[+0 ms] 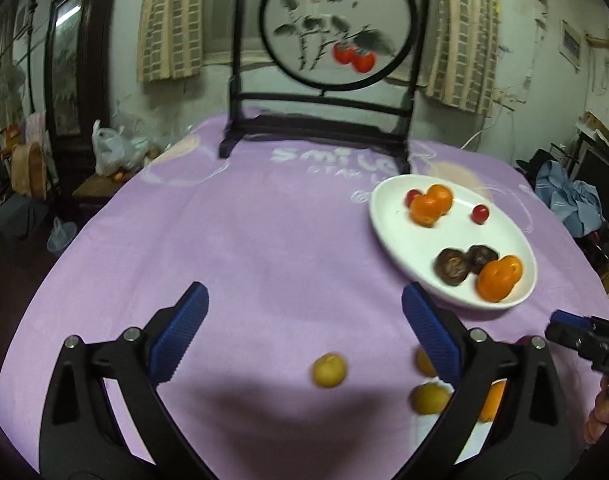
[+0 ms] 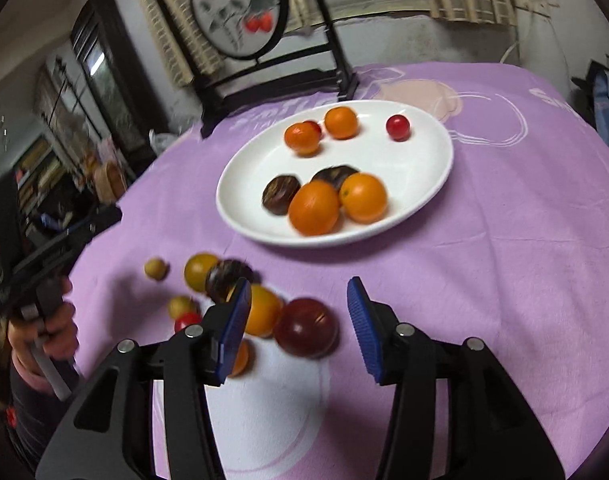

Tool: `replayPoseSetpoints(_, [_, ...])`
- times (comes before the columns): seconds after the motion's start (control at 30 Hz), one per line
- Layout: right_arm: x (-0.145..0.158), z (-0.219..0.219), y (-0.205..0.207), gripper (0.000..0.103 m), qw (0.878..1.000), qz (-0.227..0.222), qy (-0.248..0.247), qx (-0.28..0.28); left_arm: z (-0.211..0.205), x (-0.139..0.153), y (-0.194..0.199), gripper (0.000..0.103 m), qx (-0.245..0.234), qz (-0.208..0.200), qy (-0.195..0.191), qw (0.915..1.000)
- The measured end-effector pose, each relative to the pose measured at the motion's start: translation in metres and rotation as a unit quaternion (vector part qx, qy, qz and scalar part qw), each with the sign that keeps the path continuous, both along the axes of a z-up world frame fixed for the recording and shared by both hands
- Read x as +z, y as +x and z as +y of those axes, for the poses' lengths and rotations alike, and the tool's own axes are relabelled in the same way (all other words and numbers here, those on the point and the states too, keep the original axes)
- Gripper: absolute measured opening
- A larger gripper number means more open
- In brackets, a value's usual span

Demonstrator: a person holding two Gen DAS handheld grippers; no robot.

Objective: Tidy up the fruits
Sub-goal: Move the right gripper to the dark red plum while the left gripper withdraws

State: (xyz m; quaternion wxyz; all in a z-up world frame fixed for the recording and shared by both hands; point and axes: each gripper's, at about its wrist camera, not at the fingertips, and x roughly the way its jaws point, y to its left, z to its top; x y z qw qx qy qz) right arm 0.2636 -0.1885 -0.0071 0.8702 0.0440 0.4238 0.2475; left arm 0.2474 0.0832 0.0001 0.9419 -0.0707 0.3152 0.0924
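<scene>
Loose fruits [image 2: 240, 300] lay near the cloth's [image 1: 244, 240] near edge, the plate [image 2: 432, 184] beyond, bare cloth between. The left gripper [image 1: 304, 332] gaped wide and empty, angled down; the right gripper [image 2: 298, 330] stood partly open, holding nothing.

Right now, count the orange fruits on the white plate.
4: two at the plate's far side, two at its near edge. None seems hidden.

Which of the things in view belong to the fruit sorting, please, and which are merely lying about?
Part of the job:
- white plate with oranges, cherry tomatoes and dark fruits
- loose fruit on the cloth: dark red fruit, yellow fruit
- left hand-held gripper, right hand-held gripper, both empty

Lying about:
- framed round painting
- purple tablecloth
- plastic bag
</scene>
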Motion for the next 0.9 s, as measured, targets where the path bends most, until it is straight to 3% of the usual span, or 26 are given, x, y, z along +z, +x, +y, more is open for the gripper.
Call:
replayPoseSetpoints(0.33, [-0.024,0.008,0.0,0.05,0.999,0.032,-0.043,0.003,0.008,-0.003,-0.005,0.099,0.012,0.008,0.002,0.9999])
replayPoseSetpoints(0.9, [-0.028,0.016,-0.001,0.04,0.997,0.017,-0.068,0.018,0.012,-0.005,-0.004,0.099,0.011,0.018,-0.009,0.9997])
